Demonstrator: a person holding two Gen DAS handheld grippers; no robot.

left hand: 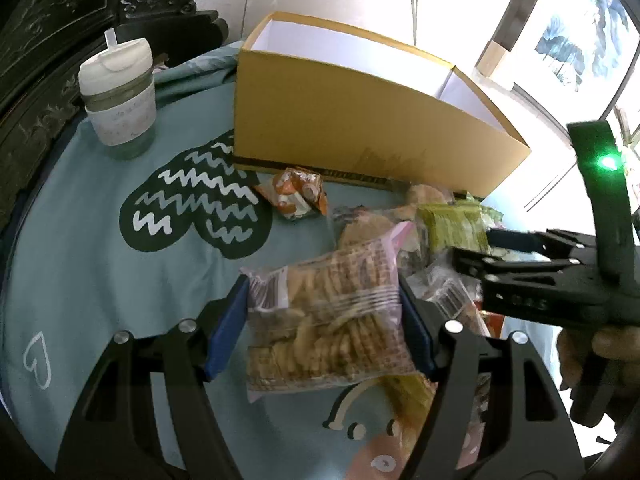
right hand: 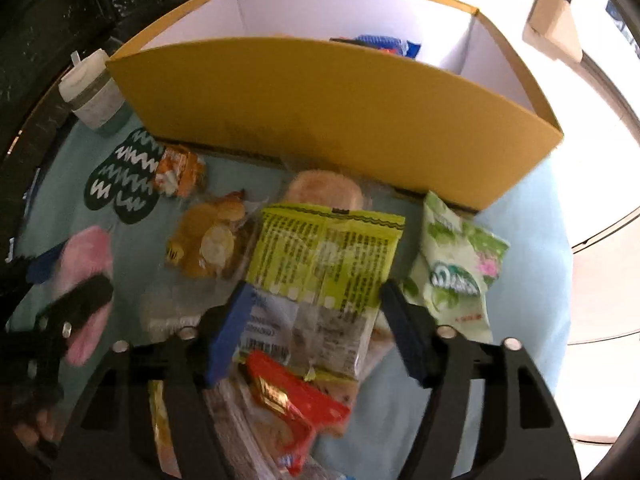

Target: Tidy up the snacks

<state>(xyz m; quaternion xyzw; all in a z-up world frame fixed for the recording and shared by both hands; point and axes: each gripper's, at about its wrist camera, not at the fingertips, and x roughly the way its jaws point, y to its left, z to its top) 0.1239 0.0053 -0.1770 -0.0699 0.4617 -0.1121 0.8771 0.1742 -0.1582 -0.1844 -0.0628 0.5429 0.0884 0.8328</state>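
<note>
Clear plastic bag of round ridged crackers (left hand: 324, 316): pinched at its sides by the left gripper (left hand: 322, 320) above the teal printed cloth (left hand: 100, 248), near the yellow cardboard box (left hand: 360, 128); light, crinkly, slippery, contents brittle—grip mid-body, gently.

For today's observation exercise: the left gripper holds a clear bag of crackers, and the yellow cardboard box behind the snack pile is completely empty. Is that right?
Not quite. The left gripper does hold the clear bag of crackers, but the yellow cardboard box is not empty: the right wrist view shows a blue packet inside it, behind the front wall. The box does stand behind the snack pile.
</note>
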